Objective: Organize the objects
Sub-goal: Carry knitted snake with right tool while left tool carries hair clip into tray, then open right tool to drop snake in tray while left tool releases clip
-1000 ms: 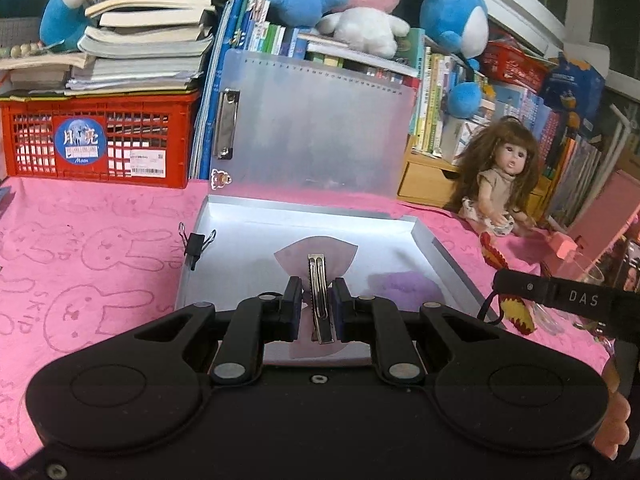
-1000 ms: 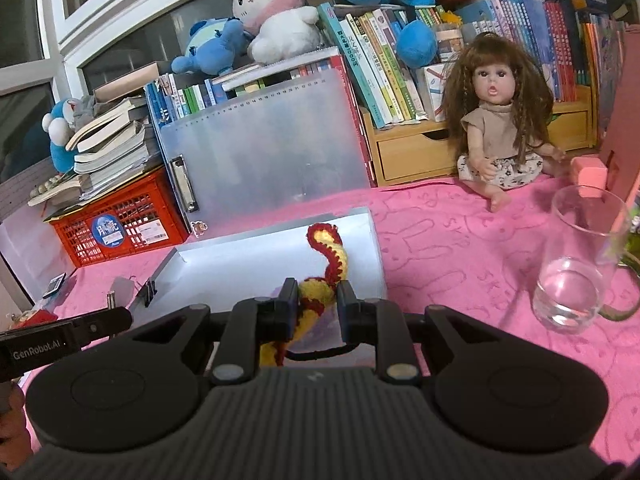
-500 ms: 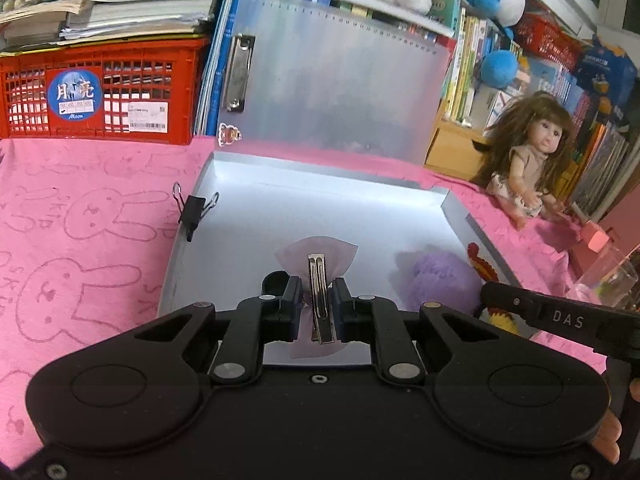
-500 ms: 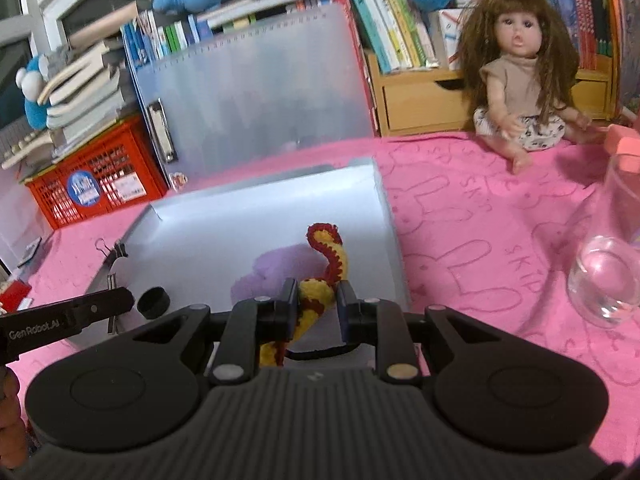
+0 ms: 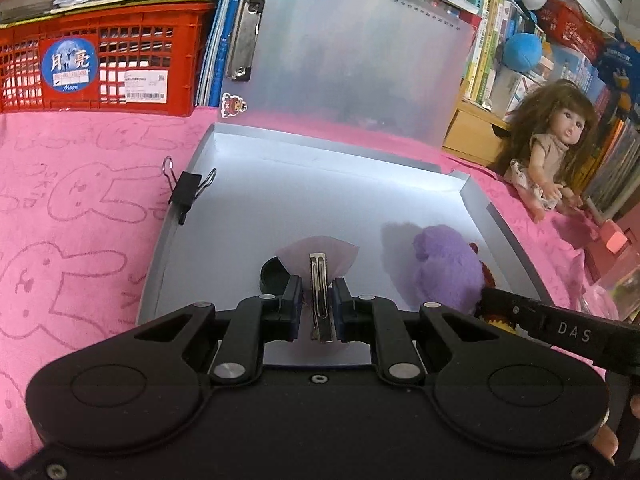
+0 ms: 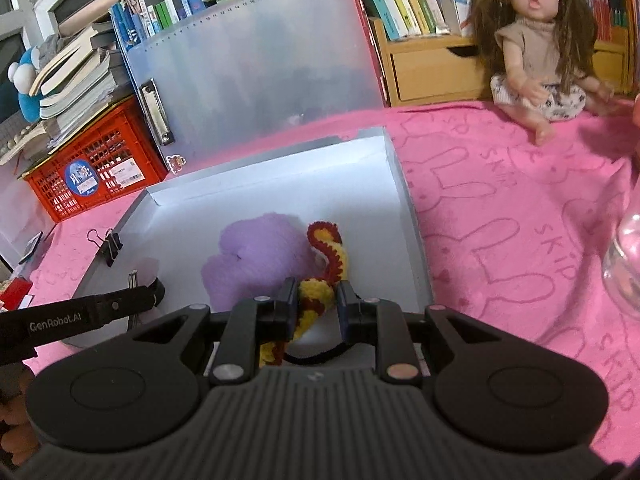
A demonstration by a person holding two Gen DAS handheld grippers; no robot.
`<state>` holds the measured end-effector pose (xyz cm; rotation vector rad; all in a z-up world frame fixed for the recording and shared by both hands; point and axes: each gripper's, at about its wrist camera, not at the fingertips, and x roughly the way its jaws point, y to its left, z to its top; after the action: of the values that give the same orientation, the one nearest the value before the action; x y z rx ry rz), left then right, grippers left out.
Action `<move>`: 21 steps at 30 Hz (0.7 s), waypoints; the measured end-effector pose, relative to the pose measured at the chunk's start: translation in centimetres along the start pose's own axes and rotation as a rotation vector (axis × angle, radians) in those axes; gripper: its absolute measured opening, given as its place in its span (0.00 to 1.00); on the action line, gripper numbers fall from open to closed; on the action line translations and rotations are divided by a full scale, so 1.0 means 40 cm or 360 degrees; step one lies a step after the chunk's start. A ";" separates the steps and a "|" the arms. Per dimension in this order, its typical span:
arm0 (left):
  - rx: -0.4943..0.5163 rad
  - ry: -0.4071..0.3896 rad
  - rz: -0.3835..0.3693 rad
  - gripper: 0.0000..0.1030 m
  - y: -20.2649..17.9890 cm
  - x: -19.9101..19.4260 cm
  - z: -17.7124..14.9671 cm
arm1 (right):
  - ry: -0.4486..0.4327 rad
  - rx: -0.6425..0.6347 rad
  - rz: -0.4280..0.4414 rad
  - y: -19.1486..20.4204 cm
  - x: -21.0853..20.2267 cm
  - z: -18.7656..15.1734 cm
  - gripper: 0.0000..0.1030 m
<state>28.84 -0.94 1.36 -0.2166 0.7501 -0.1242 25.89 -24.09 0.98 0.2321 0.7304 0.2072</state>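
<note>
An open grey box (image 5: 240, 216) lies on the pink cloth, its clear lid (image 5: 344, 60) standing behind. My left gripper (image 5: 318, 294) is shut on a pink bow hair clip (image 5: 320, 276), low over the box's near part. A black round cap (image 5: 274, 276) lies just left of it. A purple plush (image 5: 444, 268) lies in the box's right part, also in the right wrist view (image 6: 260, 260). My right gripper (image 6: 318, 298) is shut on a red and yellow crocheted cord (image 6: 328, 264), low over the box (image 6: 394, 168) beside the plush.
A black binder clip (image 5: 186, 190) grips the box's left wall. A red crate (image 5: 100, 60) with books stands back left. A doll (image 6: 536, 48) sits against the bookshelf at right. A clear glass (image 6: 624, 268) stands on the cloth at far right.
Both grippers have moved forward and down over the box, each still holding its item. The purple plush and black cap now show closer.
</note>
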 end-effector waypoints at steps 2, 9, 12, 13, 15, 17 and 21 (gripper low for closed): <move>0.0015 -0.0009 0.0000 0.14 -0.002 0.001 -0.002 | 0.0001 0.0000 0.0002 0.003 0.004 -0.001 0.24; 0.0031 -0.0014 -0.0026 0.21 -0.004 -0.008 -0.003 | 0.0011 -0.0013 0.0013 0.012 0.009 -0.003 0.28; 0.0049 -0.0057 -0.0040 0.40 -0.009 -0.026 0.000 | -0.0009 -0.0017 0.0022 0.015 -0.002 -0.001 0.53; 0.0054 -0.0076 -0.0044 0.41 -0.012 -0.034 0.001 | -0.0023 -0.0019 0.0034 0.015 -0.007 0.000 0.56; 0.0063 -0.0100 -0.0054 0.44 -0.017 -0.049 0.007 | -0.0057 -0.0033 0.0037 0.020 -0.021 0.003 0.62; 0.0063 -0.0120 -0.0065 0.47 -0.020 -0.067 0.011 | -0.0087 -0.0065 0.0026 0.028 -0.038 0.007 0.63; 0.0092 -0.0162 -0.0076 0.53 -0.029 -0.110 0.017 | -0.0150 -0.0102 0.0032 0.036 -0.079 0.015 0.67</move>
<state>26.08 -1.13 5.02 -0.1845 0.6396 -0.1787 23.83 -23.62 3.80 0.1868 0.6271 0.2370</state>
